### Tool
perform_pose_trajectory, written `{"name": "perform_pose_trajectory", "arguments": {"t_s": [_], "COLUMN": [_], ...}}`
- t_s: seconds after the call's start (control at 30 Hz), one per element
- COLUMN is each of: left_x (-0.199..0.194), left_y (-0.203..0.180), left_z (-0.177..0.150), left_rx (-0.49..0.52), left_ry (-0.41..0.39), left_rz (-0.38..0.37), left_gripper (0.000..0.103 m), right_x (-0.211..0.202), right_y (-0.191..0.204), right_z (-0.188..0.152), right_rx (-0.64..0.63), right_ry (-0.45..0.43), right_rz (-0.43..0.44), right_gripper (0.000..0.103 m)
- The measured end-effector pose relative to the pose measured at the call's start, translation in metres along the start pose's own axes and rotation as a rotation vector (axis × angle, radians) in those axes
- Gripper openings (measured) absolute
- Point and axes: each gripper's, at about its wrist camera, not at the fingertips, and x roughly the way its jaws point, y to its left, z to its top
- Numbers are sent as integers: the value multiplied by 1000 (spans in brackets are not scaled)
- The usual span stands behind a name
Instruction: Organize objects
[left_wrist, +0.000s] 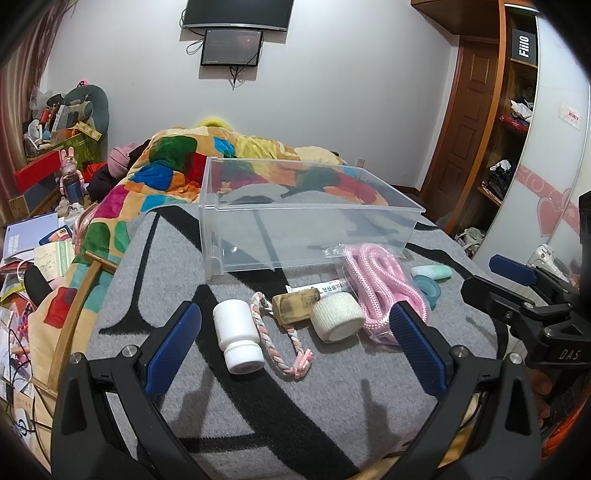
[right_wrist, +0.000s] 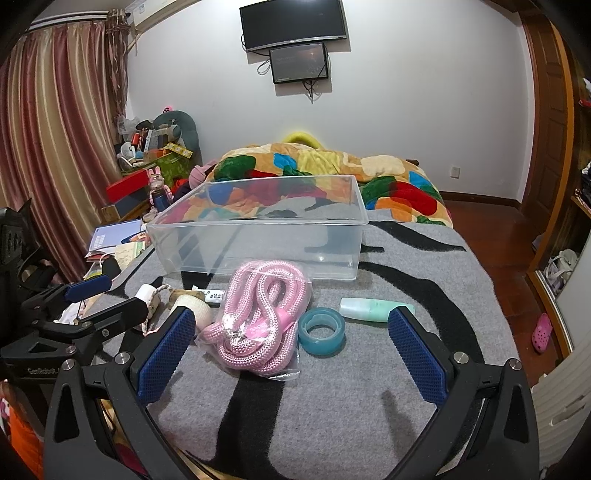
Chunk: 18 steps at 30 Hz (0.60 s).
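Note:
An empty clear plastic bin (left_wrist: 306, 236) (right_wrist: 258, 236) stands on the grey blanket. In front of it lie a white pill bottle (left_wrist: 238, 334), a braided rope toy with a wooden block (left_wrist: 291, 306), a white bandage roll (left_wrist: 338, 315), a bagged pink rope (left_wrist: 380, 288) (right_wrist: 258, 321), a teal tape roll (right_wrist: 321, 330) (left_wrist: 428, 288), a mint tube (right_wrist: 373, 308) (left_wrist: 432, 272) and a white tube (left_wrist: 321, 288). My left gripper (left_wrist: 295, 339) is open over the bottle and toy. My right gripper (right_wrist: 291, 343) is open around the pink rope and tape.
A colourful quilt (left_wrist: 207, 162) is heaped behind the bin. Clutter of books and boxes (left_wrist: 40, 236) lies left of the bed. A wardrobe (left_wrist: 517, 122) and wooden floor (right_wrist: 495, 236) are to the right.

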Motion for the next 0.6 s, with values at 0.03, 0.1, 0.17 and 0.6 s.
{"name": "perform_pose_trajectory", "arguments": {"t_s": [0.03, 0.1, 0.17, 0.6], "left_x": [0, 0, 0, 2], "left_y": [0, 0, 0, -2], "left_z": [0, 0, 0, -2], "left_rx": [0, 0, 0, -4], "left_ry": [0, 1, 0, 9], "left_rz": [0, 0, 0, -8], "left_gripper": [103, 103, 103, 103], "right_x": [0, 0, -1, -1], "right_y": [0, 0, 2, 3], "right_z": [0, 0, -1, -1], "right_rx": [0, -1, -1, -1], "right_ry": [0, 0, -2, -1], "right_rz": [0, 1, 3, 11], "right_gripper": [103, 103, 103, 103]}}
